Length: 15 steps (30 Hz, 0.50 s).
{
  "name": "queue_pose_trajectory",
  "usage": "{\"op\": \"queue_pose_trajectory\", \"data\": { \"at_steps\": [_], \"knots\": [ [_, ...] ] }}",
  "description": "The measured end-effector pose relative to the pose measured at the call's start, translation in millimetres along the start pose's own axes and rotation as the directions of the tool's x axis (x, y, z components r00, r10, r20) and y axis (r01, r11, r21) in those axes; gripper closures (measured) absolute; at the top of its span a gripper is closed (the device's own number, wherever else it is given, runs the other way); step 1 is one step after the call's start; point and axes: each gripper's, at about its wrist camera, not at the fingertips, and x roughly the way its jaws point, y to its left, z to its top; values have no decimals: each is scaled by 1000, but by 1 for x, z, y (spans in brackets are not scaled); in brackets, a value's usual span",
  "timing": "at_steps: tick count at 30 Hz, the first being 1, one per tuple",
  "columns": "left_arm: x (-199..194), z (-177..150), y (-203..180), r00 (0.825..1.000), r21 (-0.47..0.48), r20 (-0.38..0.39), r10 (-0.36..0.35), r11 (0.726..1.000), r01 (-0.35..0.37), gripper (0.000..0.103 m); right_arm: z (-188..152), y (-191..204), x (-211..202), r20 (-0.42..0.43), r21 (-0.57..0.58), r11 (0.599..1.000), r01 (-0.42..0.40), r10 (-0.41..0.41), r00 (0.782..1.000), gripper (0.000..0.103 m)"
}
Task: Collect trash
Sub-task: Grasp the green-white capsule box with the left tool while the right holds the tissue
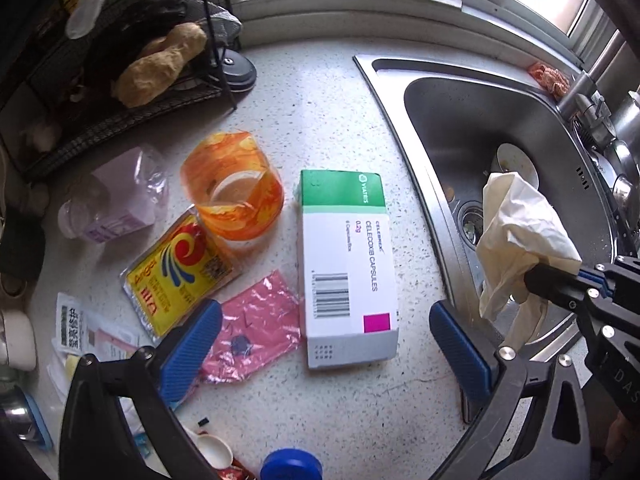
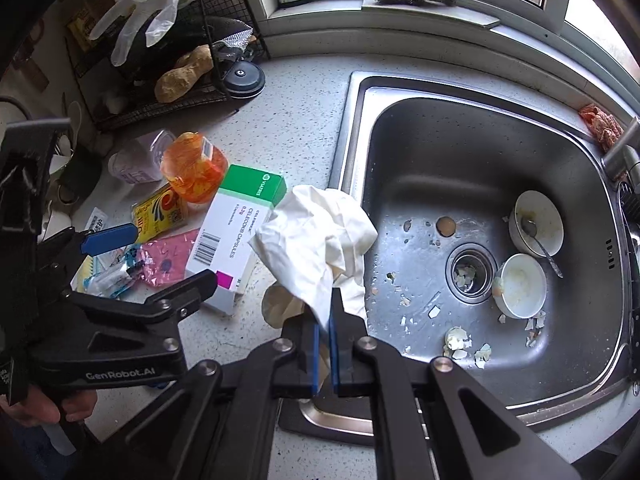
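The right gripper (image 2: 325, 326) pinches a crumpled cream-white glove (image 2: 320, 236), possibly latex; the left gripper (image 1: 326, 344) gapes wide, empty, above the white-and-green medicine carton (image 1: 346, 264).

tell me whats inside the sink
In the sink: two dirty bowls, one holding a spoon, plus eggshell bits around the drain. The cloth hides its left edge.
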Motion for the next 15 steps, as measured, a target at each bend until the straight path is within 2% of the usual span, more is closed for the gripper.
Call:
{"op": "queue_pose_trajectory", "data": {
  "at_steps": [4, 8, 11, 13, 14, 15],
  "knots": [
    [19, 9, -6, 999, 24, -38, -5, 1000, 6, 0, 5, -6, 12, -20, 20, 1000, -14, 14, 1000, 99],
    [28, 16, -12, 999, 44, -41, -17, 999, 19, 0, 8, -12, 19, -36, 39, 999, -19, 21, 999, 99],
    [38, 19, -15, 998, 56, -61, 2, 998, 1, 13, 8, -14, 21, -46, 49, 998, -26, 29, 999, 99],
    [44, 19, -14, 997, 50, -77, 11, 999, -7, 29, 7, -14, 21, -47, 53, 998, -34, 37, 998, 99],
    [45, 18, -14, 996, 52, -84, 9, 999, -5, 33, 7, -13, 20, -46, 55, 998, -37, 40, 998, 99],
    [45, 18, -14, 996, 55, -85, 7, 998, -3, 44, 7, -13, 19, -44, 55, 998, -40, 42, 998, 99]
  ]
}}
